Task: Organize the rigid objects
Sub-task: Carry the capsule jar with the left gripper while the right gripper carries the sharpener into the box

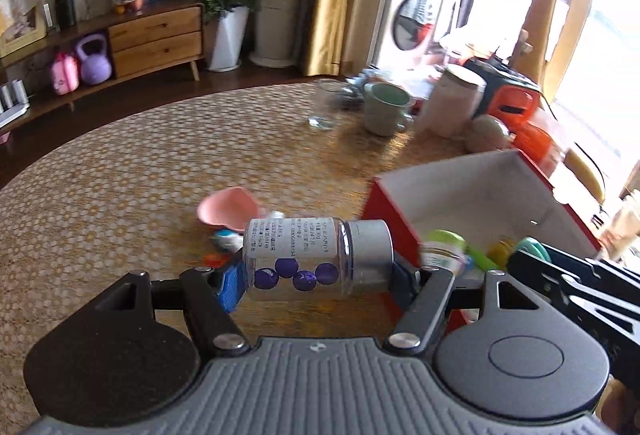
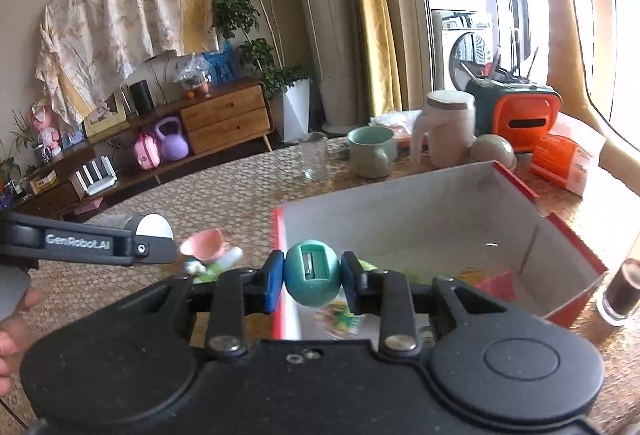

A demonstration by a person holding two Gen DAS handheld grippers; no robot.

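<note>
While both of my grippers are loaded, the sorting looks to me roughly half done. My left gripper (image 1: 316, 275) pinches a clear jar (image 1: 304, 259) end to end, its base against one blue pad and its silver cap against the other; it lies on its side with dark purple balls inside, held above the table just beside the near wall of the red box (image 1: 472, 195). My right gripper (image 2: 312, 275) is clamped on a teal egg-shaped sharpener (image 2: 312, 273), the pads pressing its two sides, and it hangs over the box's near left rim.

Already in the box, as far as I can make out, are a small green-capped bottle (image 1: 442, 249), some green and yellow bits and a red piece in the corner; the blur keeps me from naming them better.

Still out on the woven tablecloth (image 1: 120, 175) are a pink heart-shaped dish (image 1: 226, 209) and a few small pieces near it, too smeared to identify. A dark little bottle (image 2: 620, 291) stands just outside the box's right corner. I judge that the two things I hold go in next, then those stragglers.
</note>
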